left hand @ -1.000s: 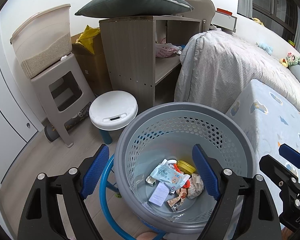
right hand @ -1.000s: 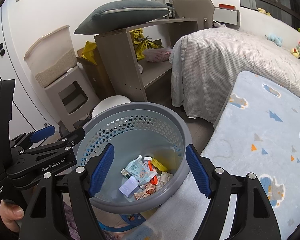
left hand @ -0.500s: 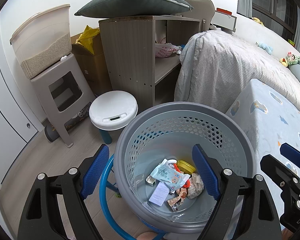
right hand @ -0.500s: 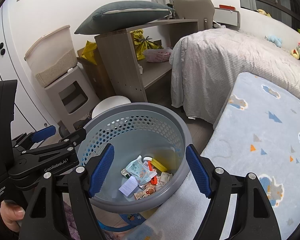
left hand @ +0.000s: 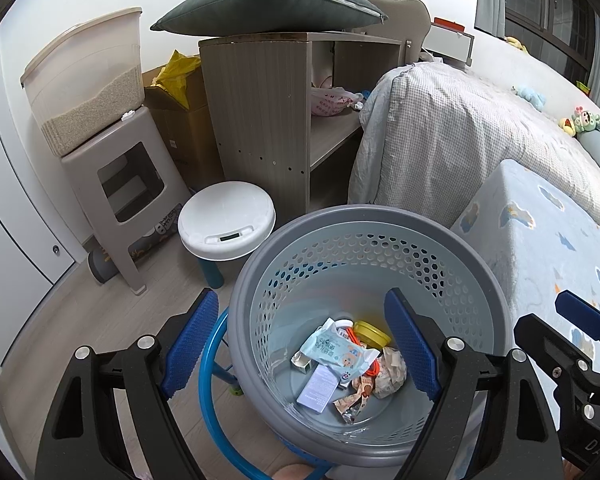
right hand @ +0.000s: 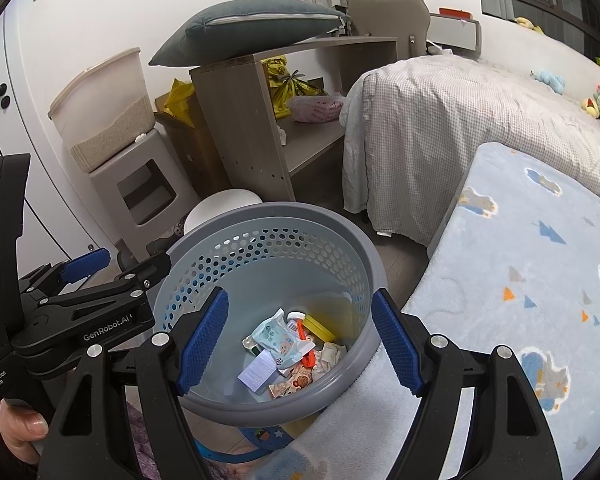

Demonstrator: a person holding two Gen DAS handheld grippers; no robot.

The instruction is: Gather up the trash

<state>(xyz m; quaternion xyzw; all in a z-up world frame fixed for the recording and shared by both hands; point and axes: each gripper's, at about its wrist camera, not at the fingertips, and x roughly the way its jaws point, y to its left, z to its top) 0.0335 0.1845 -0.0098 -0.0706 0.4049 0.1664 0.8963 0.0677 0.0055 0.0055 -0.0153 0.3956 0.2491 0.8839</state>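
A grey perforated waste basket (left hand: 364,220) (right hand: 352,240) stands below both grippers, on a small blue stool. Trash lies on its bottom: a light blue wet-wipe pack (left hand: 336,350) (right hand: 278,336), a yellow lid (left hand: 372,332) (right hand: 318,326), a pale card (left hand: 318,388), crumpled wrappers (left hand: 388,372). My left gripper (left hand: 302,344) hangs above the basket, open and empty. My right gripper (right hand: 300,340) is open too, nothing between its blue pads. Each gripper shows at the edge of the other's view: the right one (left hand: 556,320) and the left one (right hand: 120,260), the latter held by a hand (right hand: 20,428).
A white round lidded bin (left hand: 226,220) stands behind the basket. Beyond are a beige stool (left hand: 120,176) bearing a litter tub (left hand: 88,84), a wooden shelf unit (left hand: 268,112) with a dark cushion, and a bed (left hand: 480,120). A blue cloud-pattern blanket (right hand: 532,280) lies at the right.
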